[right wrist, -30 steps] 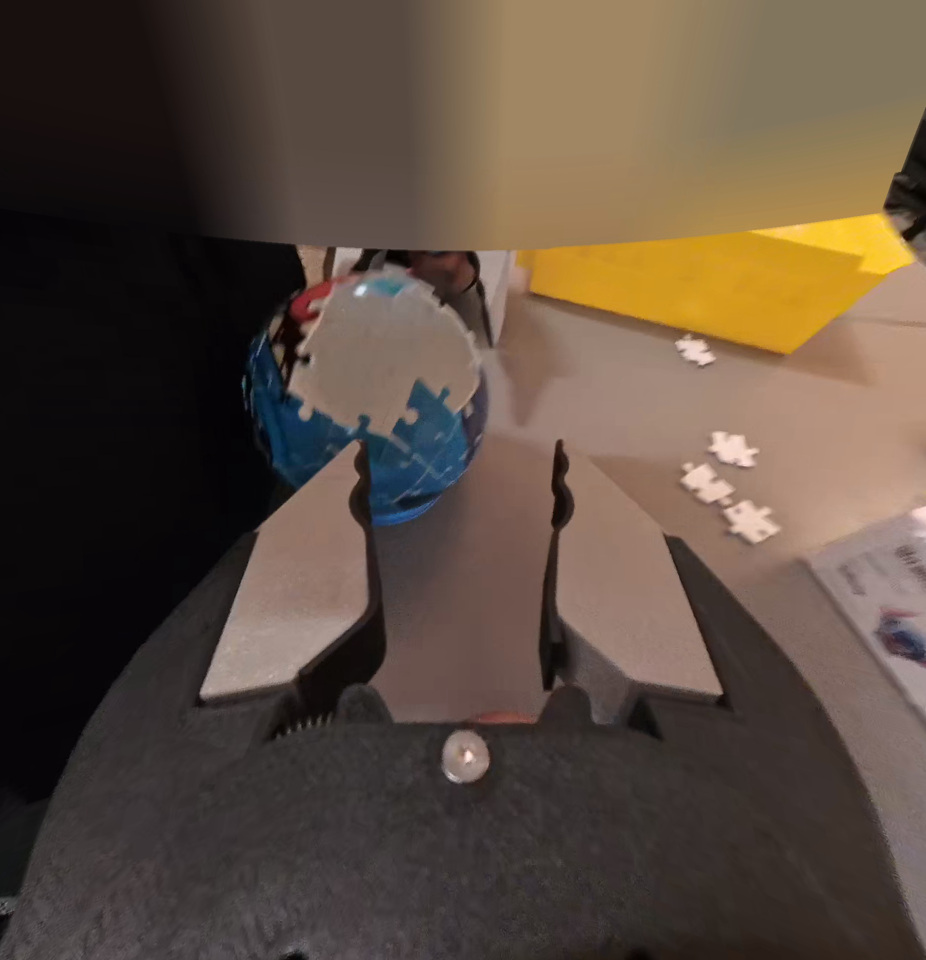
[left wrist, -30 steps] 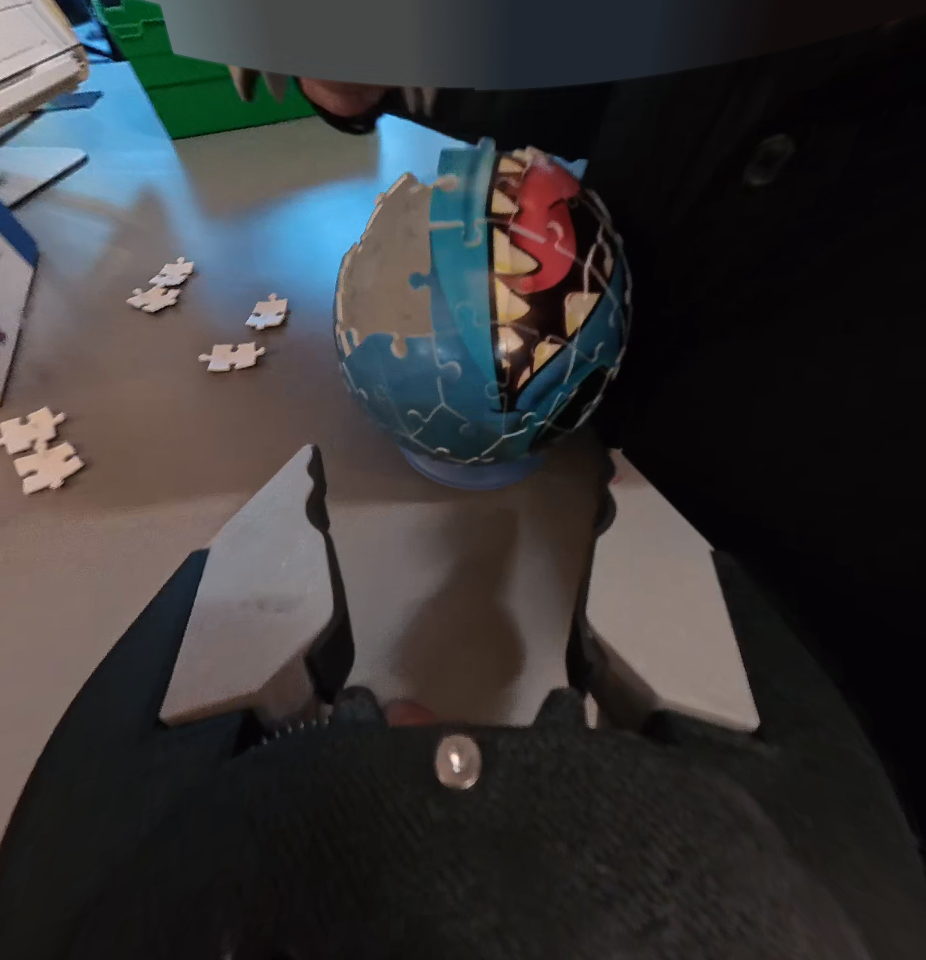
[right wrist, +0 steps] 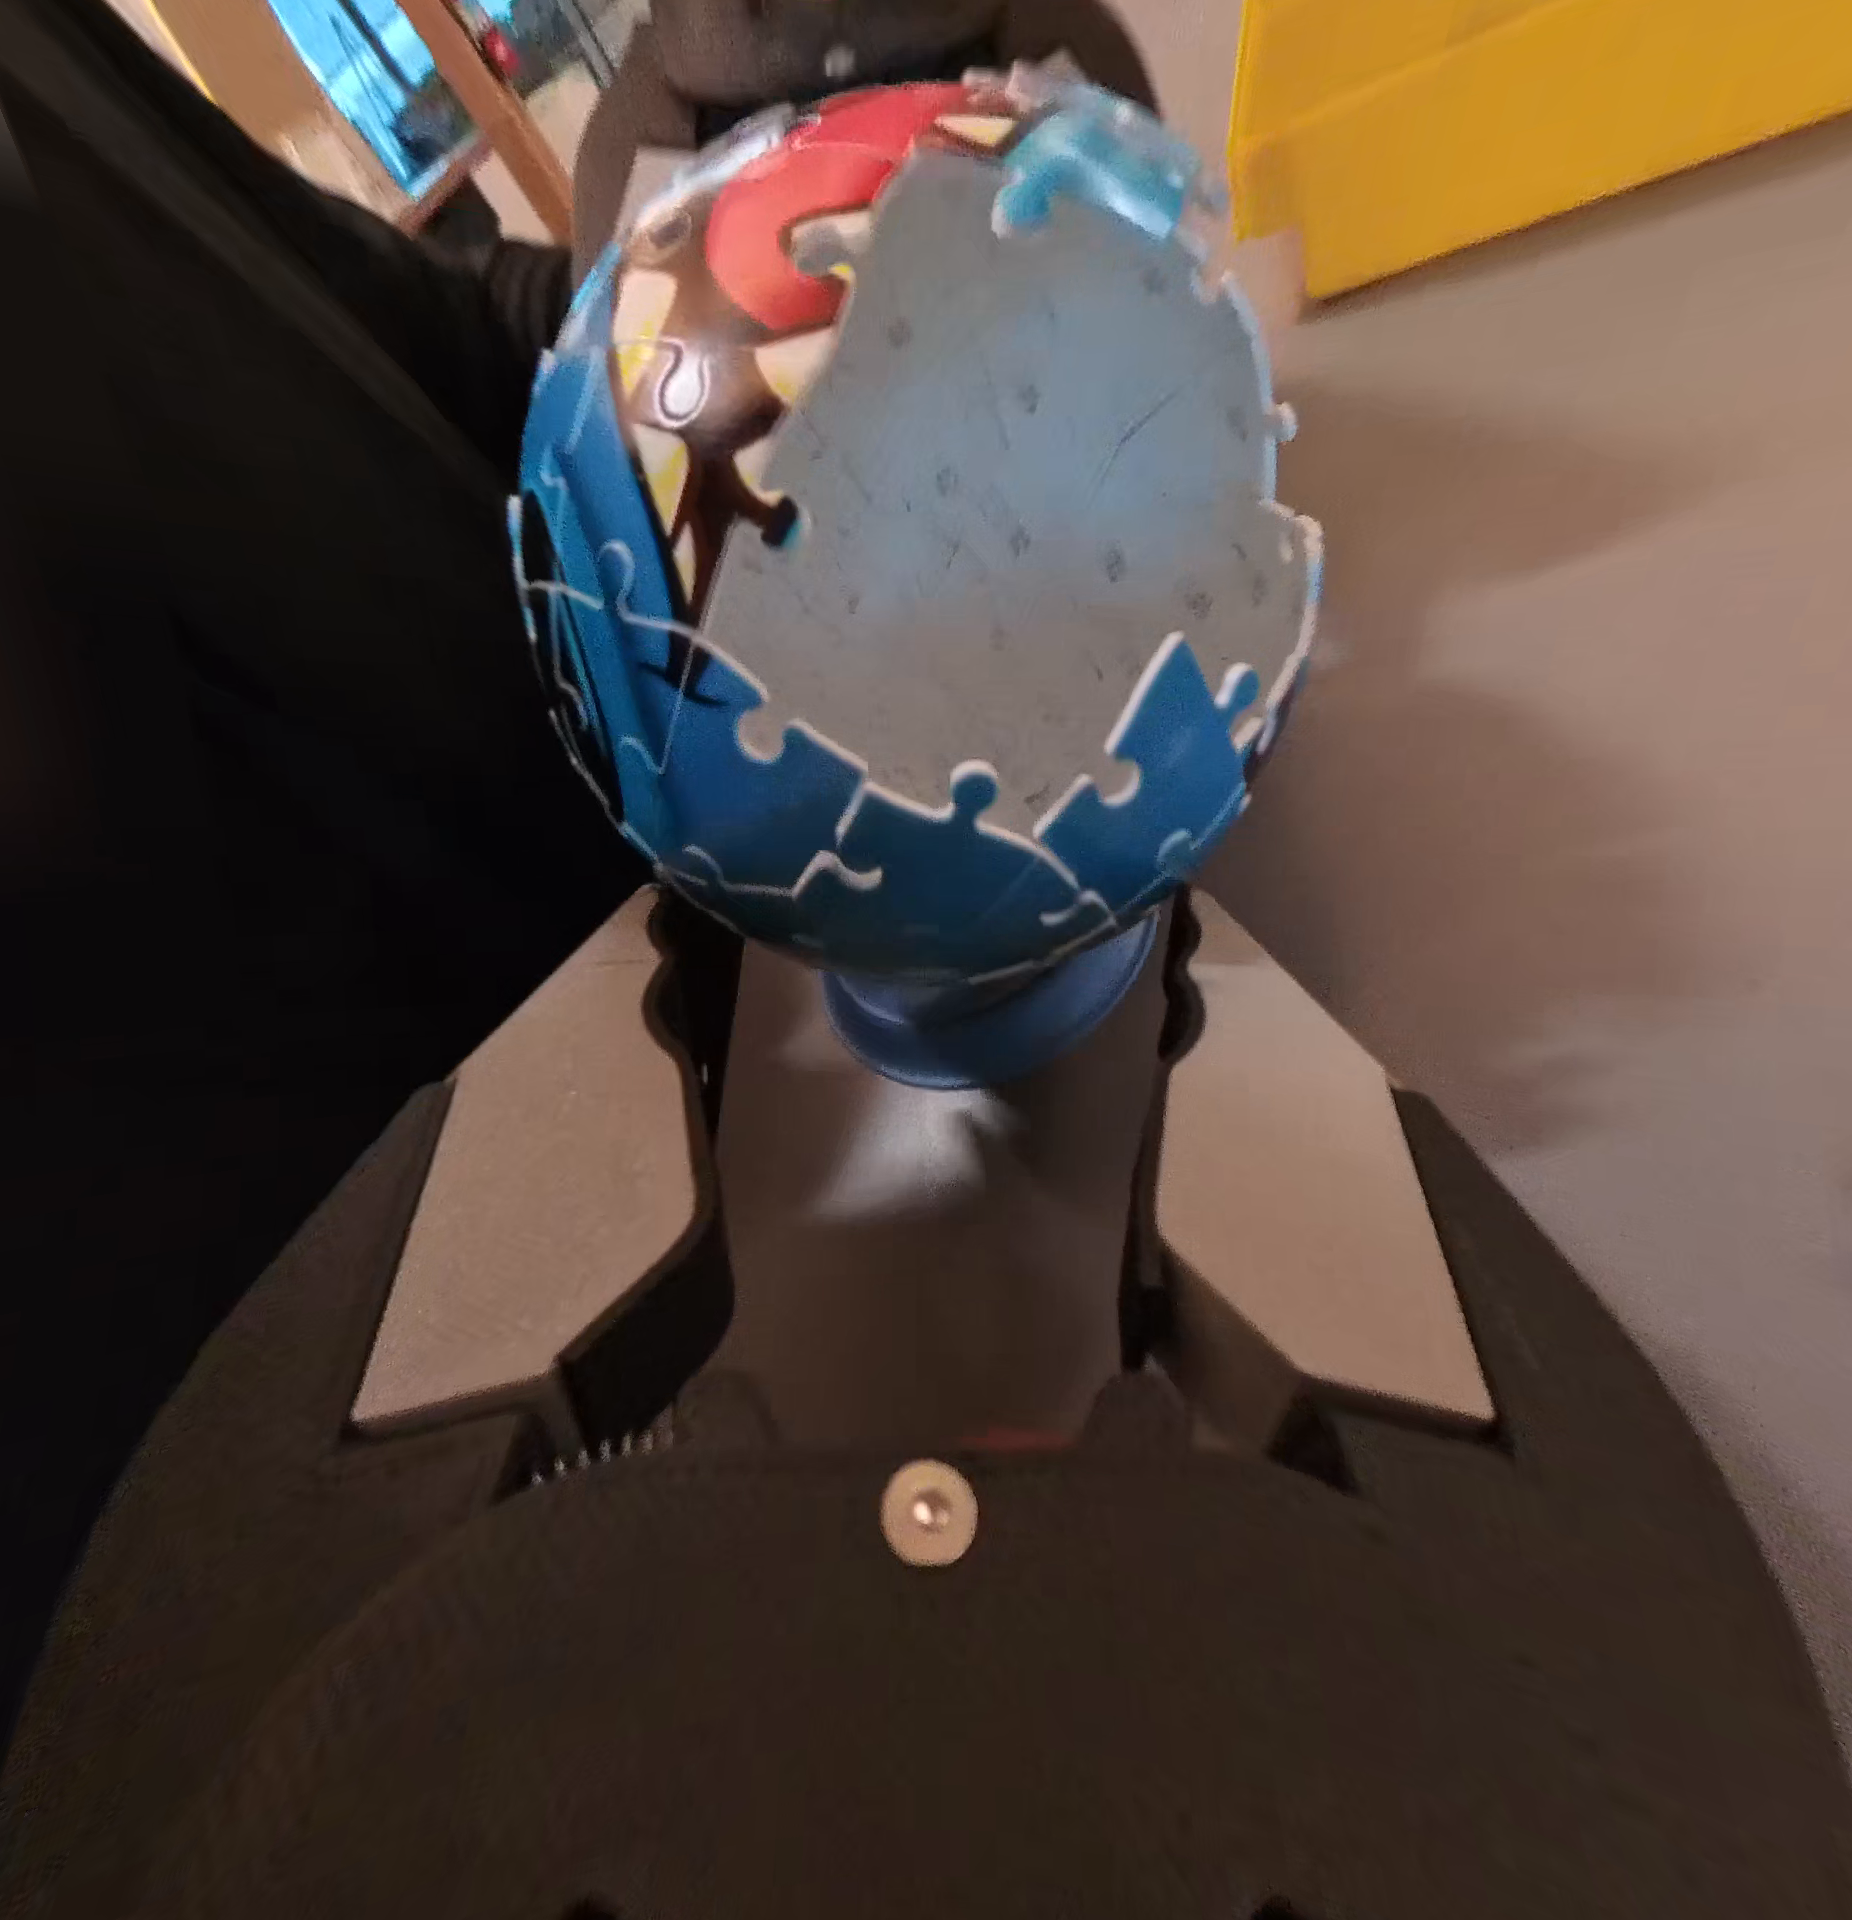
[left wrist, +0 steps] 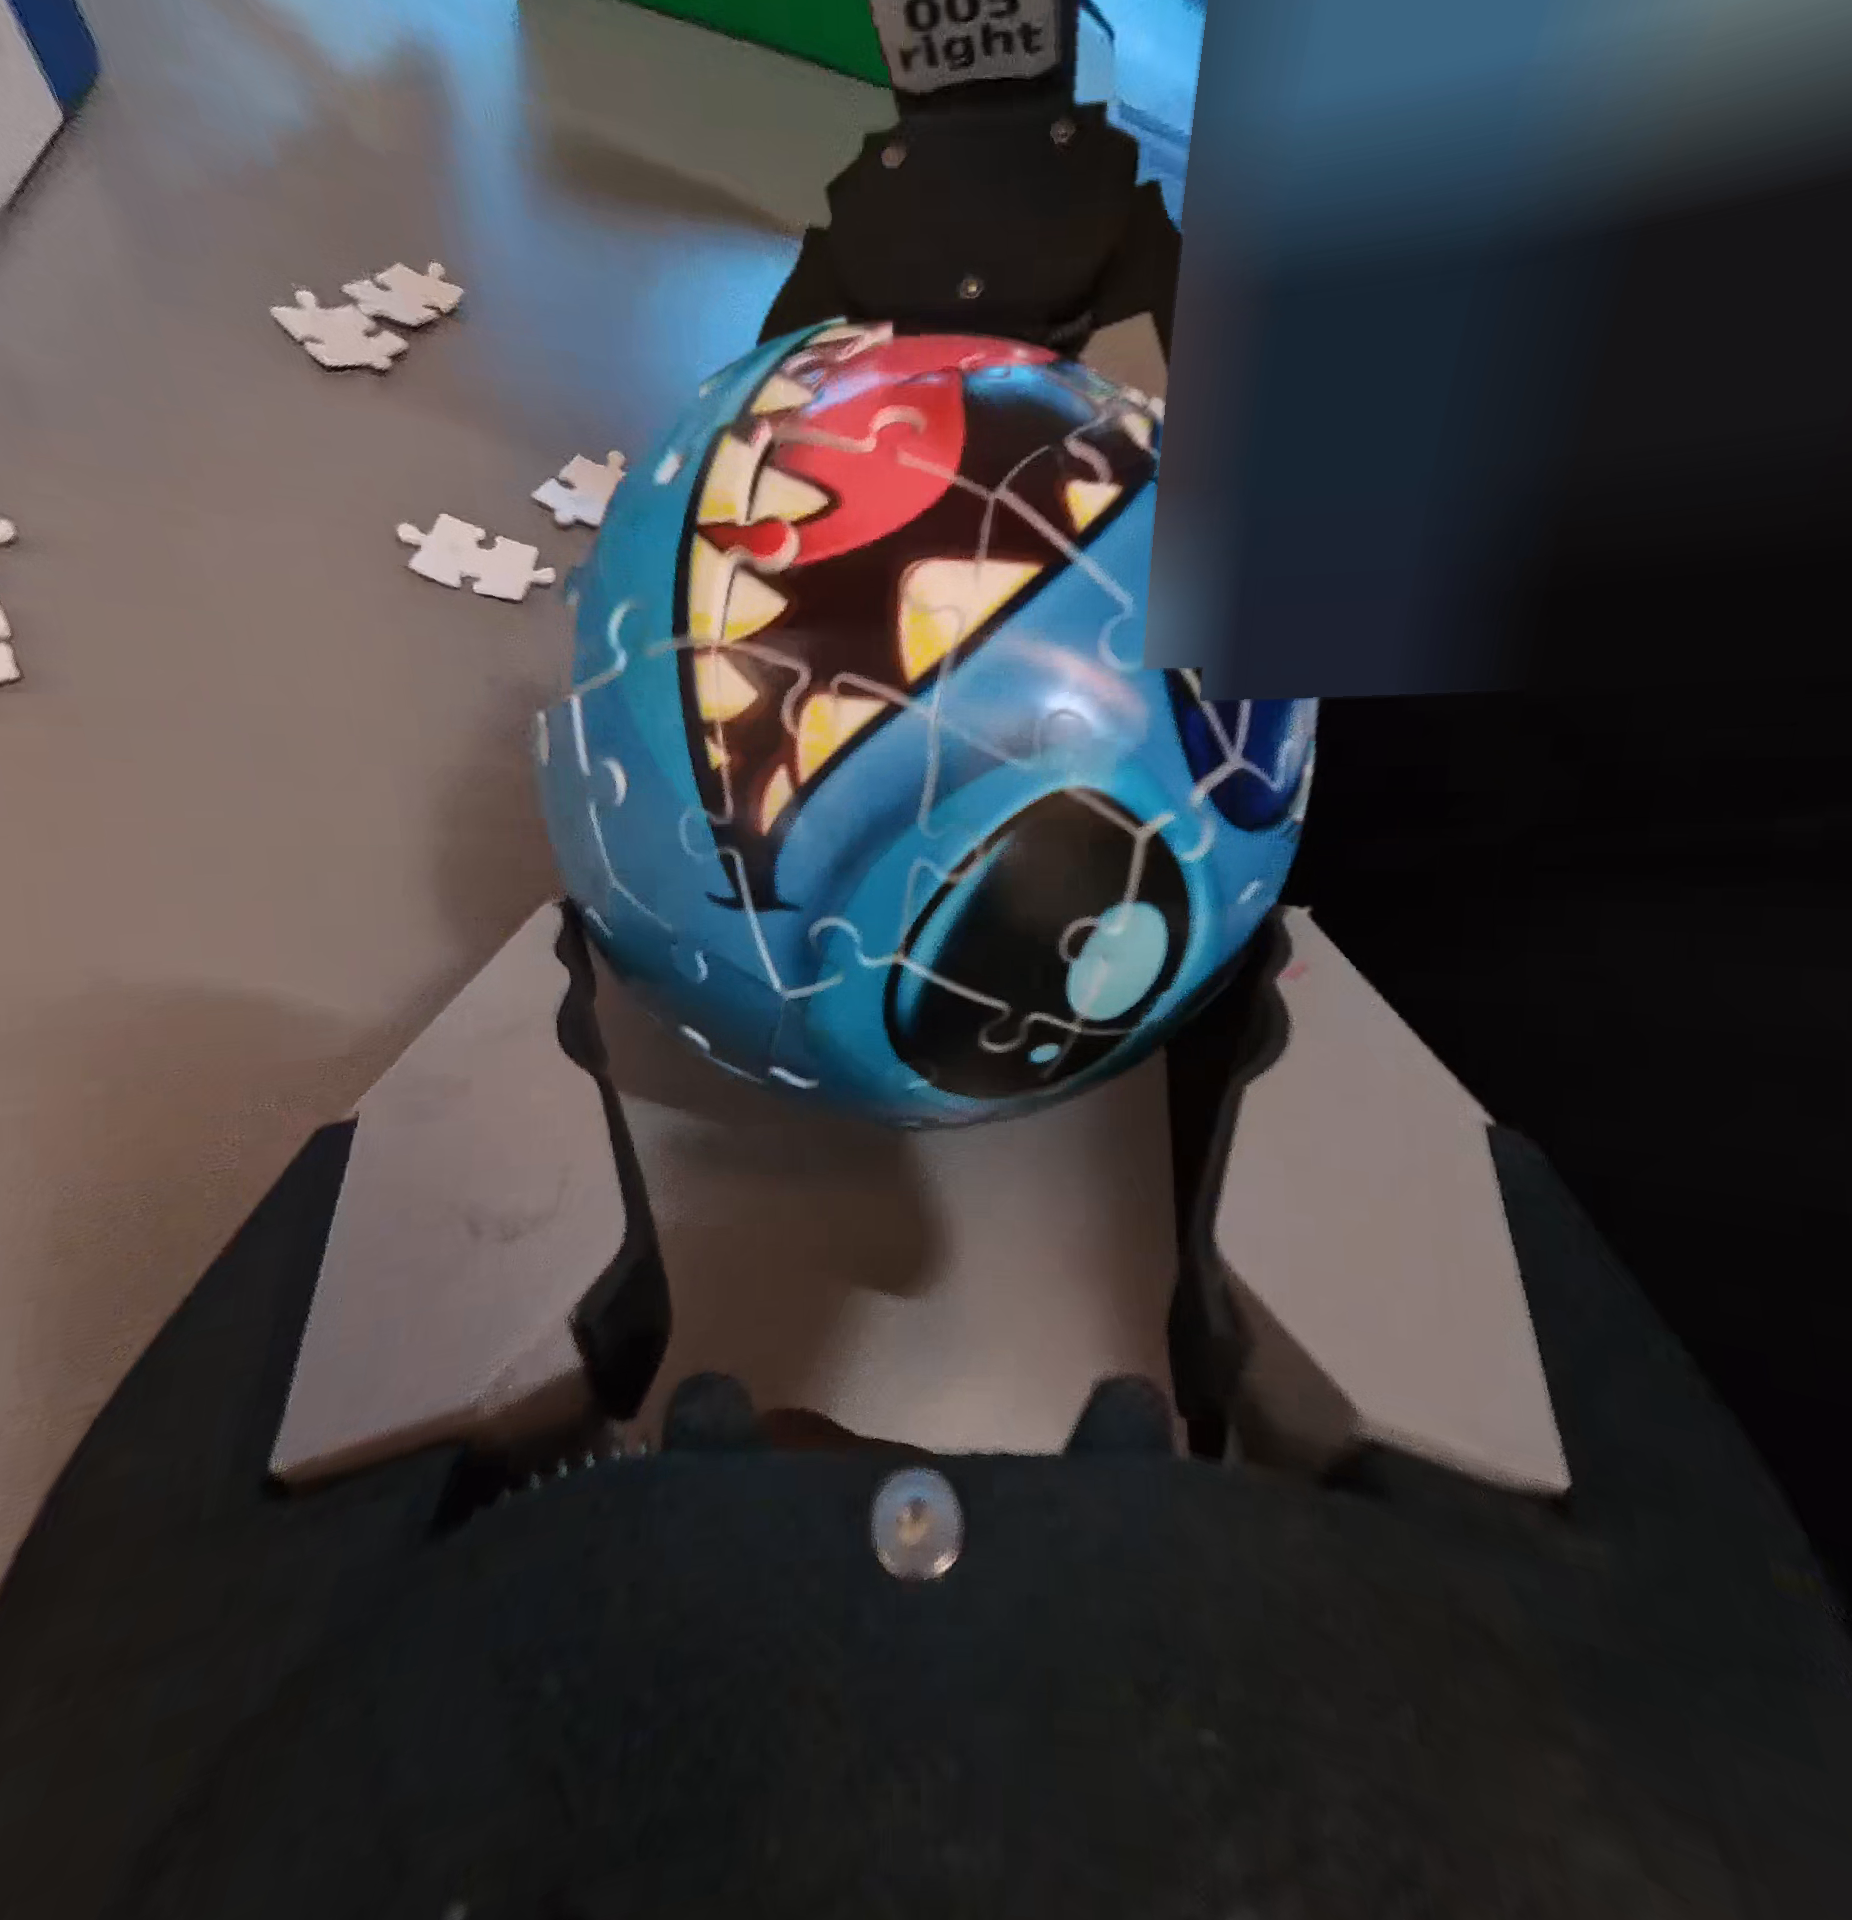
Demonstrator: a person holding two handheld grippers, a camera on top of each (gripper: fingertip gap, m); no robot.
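Here, left gripper (left wrist: pixel 922 935), right gripper (right wrist: pixel 917 940), puzzle ball (left wrist: pixel 932 727)

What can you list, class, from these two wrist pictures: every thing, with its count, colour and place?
Round blue 3D jigsaw puzzle ball: one, blue with a red and black toothed mouth, pale unfinished patch on one side; between both tools' tips.
Blue round stand: one, under the ball.
Loose white jigsaw pieces: several, on the table left of the ball.
Grey-brown table: one, beneath everything.
Yellow box: one, far right in the right wrist view.
Green box: one, top edge in the left wrist view.
Person's dark sleeve: beside the ball.
Left tool: open, tips either side of the ball.
Right tool: open, tips flanking the stand.
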